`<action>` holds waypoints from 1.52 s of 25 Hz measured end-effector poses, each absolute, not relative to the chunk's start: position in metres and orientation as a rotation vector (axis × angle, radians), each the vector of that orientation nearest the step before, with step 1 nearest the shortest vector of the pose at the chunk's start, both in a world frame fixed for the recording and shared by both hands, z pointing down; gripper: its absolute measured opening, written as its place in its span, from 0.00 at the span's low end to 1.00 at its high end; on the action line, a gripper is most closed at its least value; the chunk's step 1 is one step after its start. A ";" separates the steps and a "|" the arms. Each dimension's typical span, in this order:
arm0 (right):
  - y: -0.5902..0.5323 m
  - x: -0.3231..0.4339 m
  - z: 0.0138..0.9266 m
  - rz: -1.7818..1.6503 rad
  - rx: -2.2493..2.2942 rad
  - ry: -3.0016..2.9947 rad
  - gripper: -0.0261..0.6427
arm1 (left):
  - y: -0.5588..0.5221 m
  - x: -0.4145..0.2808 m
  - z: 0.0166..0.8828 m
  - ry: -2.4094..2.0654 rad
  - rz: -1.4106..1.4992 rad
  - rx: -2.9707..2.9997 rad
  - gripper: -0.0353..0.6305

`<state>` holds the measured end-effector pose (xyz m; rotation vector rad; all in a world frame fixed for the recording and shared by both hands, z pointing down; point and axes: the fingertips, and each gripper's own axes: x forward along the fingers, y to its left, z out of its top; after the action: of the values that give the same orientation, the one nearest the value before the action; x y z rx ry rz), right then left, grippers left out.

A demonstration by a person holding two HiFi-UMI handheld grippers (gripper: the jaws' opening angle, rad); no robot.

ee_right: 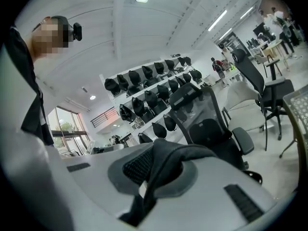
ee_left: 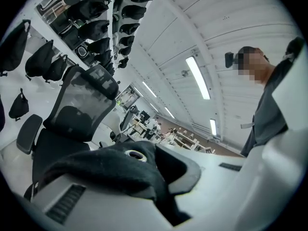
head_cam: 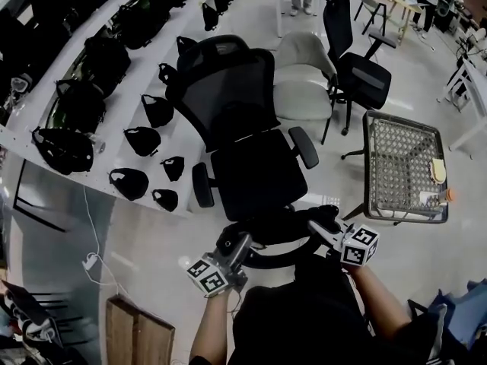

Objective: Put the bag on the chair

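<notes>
A black bag (head_cam: 280, 228) hangs between my two grippers, just in front of the seat of a black mesh office chair (head_cam: 255, 162). On the left, my left gripper (head_cam: 240, 243) is shut on one end of the bag. My right gripper (head_cam: 319, 227) is shut on the other end. In the left gripper view the jaws (ee_left: 159, 186) pinch a black strap with a metal eyelet (ee_left: 134, 154), and the chair (ee_left: 79, 107) stands beyond. The right gripper (ee_right: 149, 182) clamps a dark fold of the bag (ee_right: 168, 160), with the chair (ee_right: 207, 126) behind.
White shelves (head_cam: 114, 90) with several black bags run along the left. A beige chair (head_cam: 303, 82) and another black chair (head_cam: 358, 71) stand behind the mesh chair. A woven metal table (head_cam: 399, 166) is at the right. Wooden boards (head_cam: 137, 333) lie at the lower left.
</notes>
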<state>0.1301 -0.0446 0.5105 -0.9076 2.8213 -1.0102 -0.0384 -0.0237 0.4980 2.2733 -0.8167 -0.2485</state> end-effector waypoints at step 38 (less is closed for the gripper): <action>-0.178 0.152 0.564 -1.172 -0.633 2.923 0.06 | -0.137 -0.015 0.548 -1.119 -0.399 2.001 0.08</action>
<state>0.1524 -0.1778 0.5642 -0.6326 2.9234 -1.1721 -0.0152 -0.1374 0.5479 2.0012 -1.1185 -0.3986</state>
